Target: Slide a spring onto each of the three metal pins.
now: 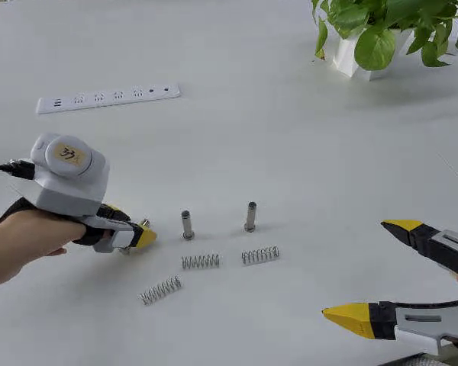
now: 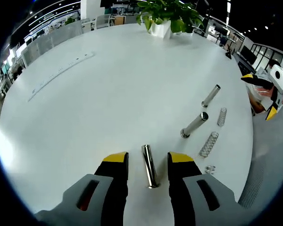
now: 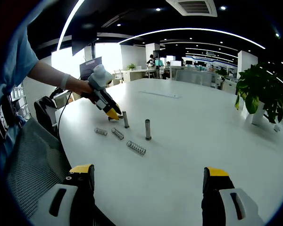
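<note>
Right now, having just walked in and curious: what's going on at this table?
A person works with a tool in each hand. The left tool straddles one upright pin, jaws open. The right tool hangs open, off to the side. Two other pins stand bare; three springs lie loose on the table.

Two pins [image 1: 187,225] are standing side by side on the table [image 1: 290,137], three springs [image 1: 201,261] lying just before them. A third pin [image 2: 149,169] is standing to their left between the left gripper's [image 2: 147,156] jaws, and a strip [image 1: 107,97] and a plant [image 1: 382,30] are sitting far behind.
</note>
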Demonstrator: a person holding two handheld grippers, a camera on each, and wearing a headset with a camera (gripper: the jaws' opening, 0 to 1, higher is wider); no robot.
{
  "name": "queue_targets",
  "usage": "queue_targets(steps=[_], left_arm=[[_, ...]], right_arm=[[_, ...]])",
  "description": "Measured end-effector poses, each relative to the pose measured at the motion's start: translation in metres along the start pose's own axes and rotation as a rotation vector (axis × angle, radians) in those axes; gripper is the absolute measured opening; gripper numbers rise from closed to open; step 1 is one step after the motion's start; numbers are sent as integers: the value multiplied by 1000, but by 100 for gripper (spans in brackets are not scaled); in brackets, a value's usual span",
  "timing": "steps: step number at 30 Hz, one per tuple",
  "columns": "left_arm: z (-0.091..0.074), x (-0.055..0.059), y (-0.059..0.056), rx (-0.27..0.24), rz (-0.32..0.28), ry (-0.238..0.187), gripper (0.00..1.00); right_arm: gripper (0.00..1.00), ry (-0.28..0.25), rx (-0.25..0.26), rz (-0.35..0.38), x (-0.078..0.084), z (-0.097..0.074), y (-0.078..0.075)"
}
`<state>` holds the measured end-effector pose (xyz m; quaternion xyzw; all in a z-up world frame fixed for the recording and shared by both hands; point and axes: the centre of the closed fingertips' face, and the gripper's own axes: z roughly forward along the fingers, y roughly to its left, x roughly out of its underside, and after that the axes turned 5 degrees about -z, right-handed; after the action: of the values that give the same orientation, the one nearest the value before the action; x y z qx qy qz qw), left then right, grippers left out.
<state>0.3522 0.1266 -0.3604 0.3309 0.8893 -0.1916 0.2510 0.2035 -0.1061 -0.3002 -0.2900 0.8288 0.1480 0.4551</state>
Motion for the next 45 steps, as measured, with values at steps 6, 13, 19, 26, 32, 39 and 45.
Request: queue_targets(steps=[6,13,19,26,32,39,45], left_arm=[[2,0,0,-19,15,18,21],[5,1,3,-41,-5,43,15],[5,1,2,-55,-10,62,10],[6,2,2,-75,-7,97,9],[7,2,3,-103,19,145,7],[8,3,4,-125,27,185,5],[7,3,4,-128,18,171,5]], right_arm=[[95,7,5,4,3,-2,0],[95,2,9,3,2,-3,-2],[95,1,10,5,2,-3,-1],[95,3,7,7,3,-2,-1],[95,5,5,2,3,-1,-1],[95,8,-2,-2,3,1,-1],[94,6,-4,-1,4,2,-1]])
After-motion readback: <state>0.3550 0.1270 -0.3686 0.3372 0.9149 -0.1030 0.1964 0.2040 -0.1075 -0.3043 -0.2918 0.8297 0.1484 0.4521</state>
